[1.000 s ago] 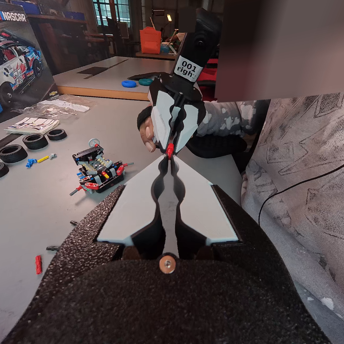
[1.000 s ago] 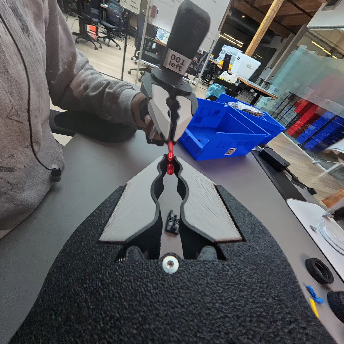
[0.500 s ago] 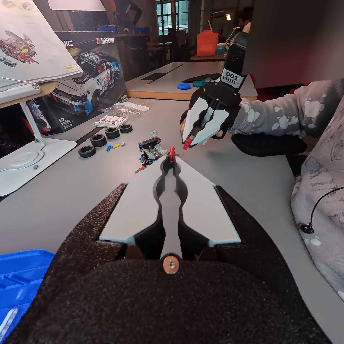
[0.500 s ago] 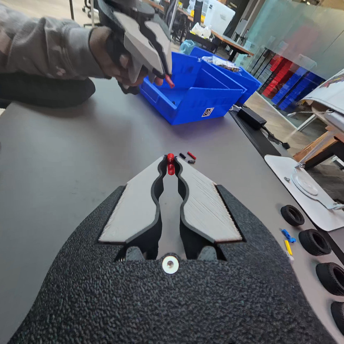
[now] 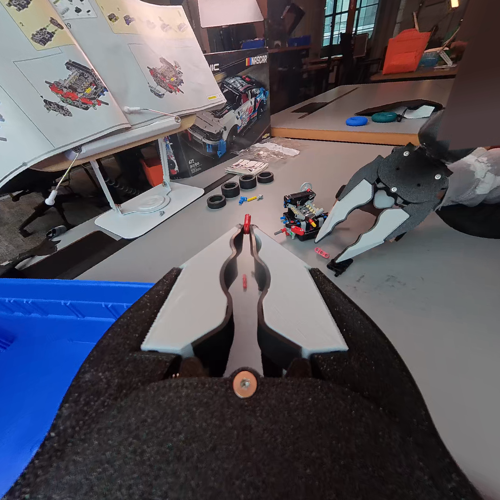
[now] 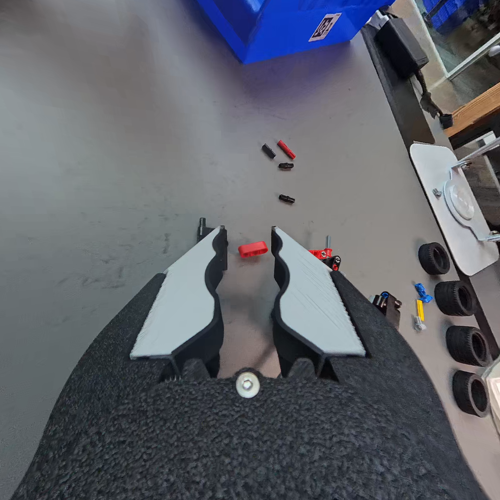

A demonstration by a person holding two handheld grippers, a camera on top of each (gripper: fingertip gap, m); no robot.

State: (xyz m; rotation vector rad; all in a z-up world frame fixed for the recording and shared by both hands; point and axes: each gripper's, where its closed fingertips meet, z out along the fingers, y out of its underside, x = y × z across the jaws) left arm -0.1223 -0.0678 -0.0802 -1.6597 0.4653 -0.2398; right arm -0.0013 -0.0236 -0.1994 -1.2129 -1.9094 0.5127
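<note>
The left claw (image 5: 246, 227) is pinched nearly shut on a small red pin (image 5: 246, 222), which stands upright out of its tips, held above the grey desk (image 6: 108, 135). Below it, seen through the gap between the fingers, another red pin (image 5: 244, 282) lies loose on the desk. A blue bin (image 5: 40, 338) sits just beside this claw, on its left.

The right claw (image 6: 247, 228) is spread wide and holds nothing. It is tilted down, its tips at or just above the desk. A short red beam (image 6: 253, 248) lies flat between its two fingers, apart from both. A black piece (image 6: 201, 228) lies at the outer edge of its left fingertip, seemingly touching. The small part-built model (image 5: 303, 216) sits just beside its other finger. Ahead of it are several black pins (image 6: 286, 198) and one red one (image 6: 286, 149). Four black tyres (image 6: 457, 297) are lined up off to its right.

Farther back, an open instruction booklet (image 5: 81, 67) rests on a white stand, with the set's box (image 5: 230, 108) behind it.

A second ago the two claws met tip to tip in the air, red pieces touching. Half a second ago they had separated, the right one closed on a red piece. Now it has come down and opened, and the red beam lies on the desk. The left claw's grip on its pin is unchanged.
</note>
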